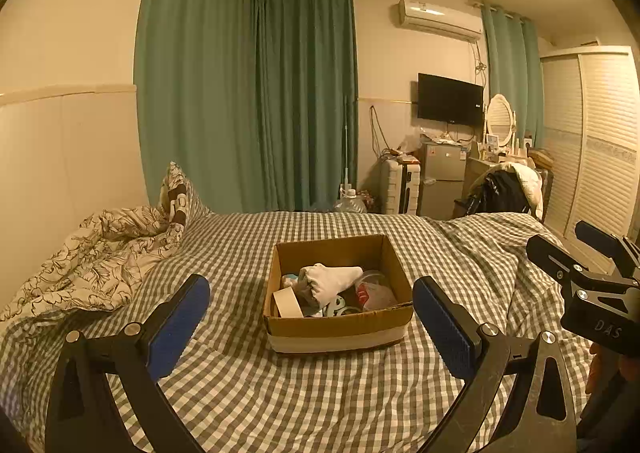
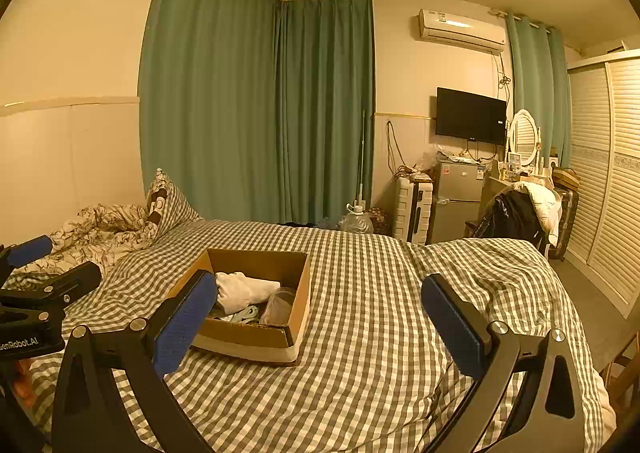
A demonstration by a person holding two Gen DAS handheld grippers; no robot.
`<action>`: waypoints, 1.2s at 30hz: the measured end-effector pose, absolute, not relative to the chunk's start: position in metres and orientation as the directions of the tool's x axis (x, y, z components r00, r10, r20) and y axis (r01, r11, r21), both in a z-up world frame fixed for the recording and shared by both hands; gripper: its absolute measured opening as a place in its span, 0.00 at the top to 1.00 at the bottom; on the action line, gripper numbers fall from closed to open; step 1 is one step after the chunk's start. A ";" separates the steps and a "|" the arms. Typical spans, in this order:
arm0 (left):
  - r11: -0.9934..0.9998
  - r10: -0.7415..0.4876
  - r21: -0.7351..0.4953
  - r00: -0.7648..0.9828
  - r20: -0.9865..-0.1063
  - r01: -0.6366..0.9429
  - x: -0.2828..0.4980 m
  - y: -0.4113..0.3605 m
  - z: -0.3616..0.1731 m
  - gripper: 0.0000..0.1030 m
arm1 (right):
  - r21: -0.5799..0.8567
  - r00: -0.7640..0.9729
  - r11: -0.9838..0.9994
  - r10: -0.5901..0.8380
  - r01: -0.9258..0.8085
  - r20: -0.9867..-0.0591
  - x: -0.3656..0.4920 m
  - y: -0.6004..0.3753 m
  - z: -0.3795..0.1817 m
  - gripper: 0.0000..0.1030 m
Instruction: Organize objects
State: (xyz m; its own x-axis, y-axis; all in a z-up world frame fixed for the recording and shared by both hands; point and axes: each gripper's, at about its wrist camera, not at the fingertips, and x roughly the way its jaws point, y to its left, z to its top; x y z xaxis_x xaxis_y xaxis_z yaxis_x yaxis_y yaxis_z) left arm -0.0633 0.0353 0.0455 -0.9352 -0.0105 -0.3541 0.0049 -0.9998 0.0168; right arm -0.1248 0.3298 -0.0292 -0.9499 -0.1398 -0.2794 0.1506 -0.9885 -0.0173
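Both tools hang with jaws spread wide and nothing between them, the left tool [image 1: 310, 327] pointing straight at the cardboard box [image 1: 340, 327] of jumbled items on the checked bed [image 1: 280, 393], the right tool [image 2: 318, 327] having that box ahead to its left.

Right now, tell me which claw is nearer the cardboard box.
Left, slightly. The left claw faces the cardboard box head-on, open and not touching it. The right claw hangs open, offset to its right.
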 end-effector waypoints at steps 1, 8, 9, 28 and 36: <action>-1.000 -0.011 0.018 -0.935 -0.354 0.005 -0.063 0.035 0.045 0.00 | -0.017 -0.950 -0.988 -0.140 0.151 -0.280 -0.125 0.329 -0.030 0.00; -1.000 -0.013 0.017 -0.933 -0.359 0.008 -0.064 0.036 0.045 0.00 | -0.017 -0.948 -0.988 -0.143 0.153 -0.283 -0.125 0.329 -0.029 0.00; -1.000 -0.013 0.018 -0.933 -0.359 0.007 -0.064 0.036 0.044 0.00 | -0.017 -0.948 -0.988 -0.144 0.155 -0.283 -0.125 0.329 -0.029 0.00; -0.999 -0.032 0.007 -0.928 -0.372 0.032 -0.066 0.033 0.046 0.00 | -0.011 -0.946 -0.989 -0.138 0.147 -0.292 -0.127 0.335 -0.029 0.00; -1.000 -0.027 0.006 -0.928 -0.372 0.027 -0.066 0.033 0.047 0.00 | -0.011 -0.946 -0.989 -0.138 0.147 -0.293 -0.126 0.335 -0.029 0.00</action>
State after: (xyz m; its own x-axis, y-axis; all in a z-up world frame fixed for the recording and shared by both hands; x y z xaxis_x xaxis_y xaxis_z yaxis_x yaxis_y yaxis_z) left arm -0.0658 0.0330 0.0469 -0.9279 -0.0272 -0.3719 0.0270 -0.9996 0.0058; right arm -0.1264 0.3349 -0.0287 -0.9461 -0.1377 -0.2930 0.1473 -0.9890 -0.0107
